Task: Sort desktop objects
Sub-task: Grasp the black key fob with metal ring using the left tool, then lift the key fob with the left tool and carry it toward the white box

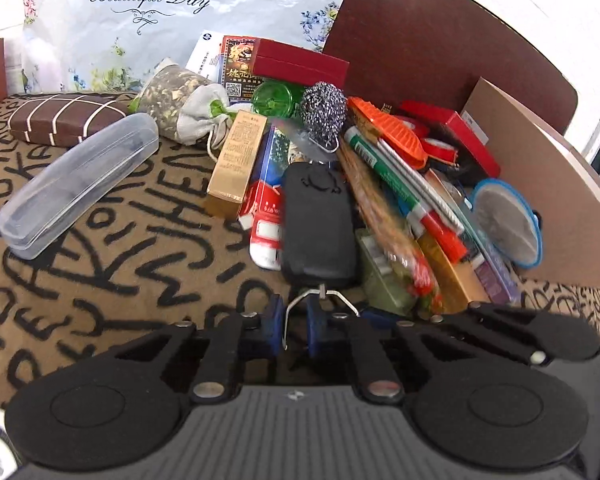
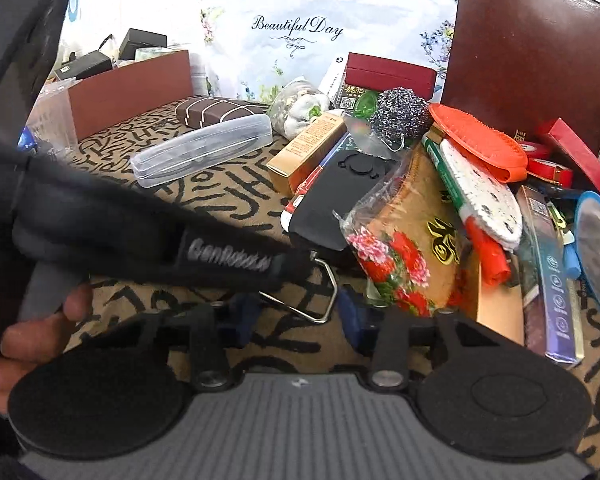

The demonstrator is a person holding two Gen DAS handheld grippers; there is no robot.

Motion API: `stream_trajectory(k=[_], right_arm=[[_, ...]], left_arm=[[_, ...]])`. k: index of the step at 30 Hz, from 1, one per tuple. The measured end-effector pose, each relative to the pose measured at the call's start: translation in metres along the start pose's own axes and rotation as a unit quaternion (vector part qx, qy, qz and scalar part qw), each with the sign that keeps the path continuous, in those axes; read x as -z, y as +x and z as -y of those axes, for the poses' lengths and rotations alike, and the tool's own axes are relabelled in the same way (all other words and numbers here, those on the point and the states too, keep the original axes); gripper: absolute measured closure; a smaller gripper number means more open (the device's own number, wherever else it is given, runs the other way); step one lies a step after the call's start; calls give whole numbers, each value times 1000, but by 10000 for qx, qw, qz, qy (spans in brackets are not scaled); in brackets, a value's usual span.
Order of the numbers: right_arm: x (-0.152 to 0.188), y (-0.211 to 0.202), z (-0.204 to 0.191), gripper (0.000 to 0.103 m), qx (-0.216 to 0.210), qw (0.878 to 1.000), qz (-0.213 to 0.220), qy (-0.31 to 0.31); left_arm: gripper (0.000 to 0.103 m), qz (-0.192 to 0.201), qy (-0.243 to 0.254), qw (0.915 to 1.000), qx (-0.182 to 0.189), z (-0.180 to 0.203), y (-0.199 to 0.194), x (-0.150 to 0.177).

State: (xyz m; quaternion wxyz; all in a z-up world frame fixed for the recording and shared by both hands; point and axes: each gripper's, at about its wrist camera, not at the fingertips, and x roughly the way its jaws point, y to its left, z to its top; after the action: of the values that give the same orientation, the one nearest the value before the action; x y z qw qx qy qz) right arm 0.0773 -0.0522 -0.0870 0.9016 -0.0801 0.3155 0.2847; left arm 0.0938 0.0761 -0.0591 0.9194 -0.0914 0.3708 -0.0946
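The black hanging scale point(image 1: 318, 226) has its wire handle point(image 1: 300, 304) pinched by left fingers point(image 1: 274, 326); right fingers point(image 2: 350, 310) spread; backdrop point(image 1: 152, 0) reads "Beautiful Day".

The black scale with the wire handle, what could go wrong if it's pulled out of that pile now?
1. The left gripper is shut on only the thin wire handle, so the black scale could swing or slip.
2. The flowered packet overlaps the scale's edge and may get dragged along.
3. The right gripper stands open around the same handle, close to the left one; they could bump.
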Motion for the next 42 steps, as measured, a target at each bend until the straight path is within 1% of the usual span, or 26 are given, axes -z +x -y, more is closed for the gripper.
stream_trajectory(k=[3, 5, 8, 9, 10, 11, 12, 14, 16, 17, 18, 19, 20, 21, 22, 23, 24, 26, 28, 31, 33, 37, 40, 42], right_arm=[[7, -11, 2, 73, -102, 9999, -71, -1], [11, -18, 4, 73, -218, 9997, -117, 70], [17, -27, 1, 74, -288, 9995, -128, 5], [18, -29, -1, 76, -381, 9992, -150, 5], [20, -32, -3, 76, -494, 9986, -181, 1], [21, -35, -7, 76, -578, 9981, -191, -56], [24, -38, -12, 76, -606, 9977, -230, -200], [30, -45, -19, 76, -599, 9970, -232, -435], [33, -51, -19, 76, -614, 9971, -214, -404], [33, -53, -18, 76, -580, 9975, -199, -340], [32, -54, -16, 75, -493, 9983, -152, -271], [28, -54, -14, 74, -410, 9988, -107, -225], [24, -53, -12, 74, -357, 9992, -69, -183], [20, -51, -9, 72, -310, 9994, -38, -122], [16, -49, -7, 70, -263, 9996, -1, -49], [13, -46, -4, 62, -231, 9997, 59, 26], [10, -43, -3, 56, -196, 9997, 117, 84], [4, -32, 0, 56, -148, 9997, 128, 159], [1, -20, 4, 56, -126, 9994, 86, 307], [-2, -4, 13, 56, -41, 9980, 15, 630], [-4, 3, 16, 55, 2, 9971, 58, 761], [-8, 13, 19, 54, 130, 9957, 128, 904], [-12, 18, 22, 54, 154, 9946, 161, 1011], [-14, 23, 24, 52, 157, 9949, 164, 986]], left_arm=[[93, -7, -147, 9998, 127, -1, -11, 8], [93, 9, -125, 9998, 171, 5, -18, 15], [92, -6, -68, 9998, 166, 14, -24, 24], [92, -35, -75, 9997, 213, 16, -25, 28], [95, -101, -91, 9995, 274, 18, -27, 32], [98, -132, -84, 9994, 300, 20, -30, 37], [99, -120, -31, 9995, 279, 23, -34, 42], [99, -89, 25, 9995, 288, 26, -43, 51], [97, -24, -87, 9992, 382, 23, -50, 53], [95, 55, -161, 9993, 343, 20, -53, 51], [91, 156, -232, 9992, 282, 18, -55, 47], [82, 233, -288, 9990, 242, 14, -55, 41], [77, 274, -351, 9988, 208, 12, -55, 35], [70, 315, -428, 9984, 192, 9, -53, 28], [66, 354, -495, 9979, 211, 6, -50, 21], [65, 360, -550, 9976, 224, 5, -45, 14], [64, 354, -582, 9974, 229, 4, -41, 7], [62, 378, -598, 9971, 273, 3, -32, -4], [56, 379, -579, 9971, 308, 5, -21, -14], [56, 326, -493, 9980, 231, 8, -5, -25], [56, 258, -523, 9981, 187, 7, 5, -30], [55, 214, -514, 9982, 212, 3, 20, -40], [51, 183, -511, 9980, 315, -2, 25, -47], [51, 137, -490, 9981, 360, -3, 28, -53]])
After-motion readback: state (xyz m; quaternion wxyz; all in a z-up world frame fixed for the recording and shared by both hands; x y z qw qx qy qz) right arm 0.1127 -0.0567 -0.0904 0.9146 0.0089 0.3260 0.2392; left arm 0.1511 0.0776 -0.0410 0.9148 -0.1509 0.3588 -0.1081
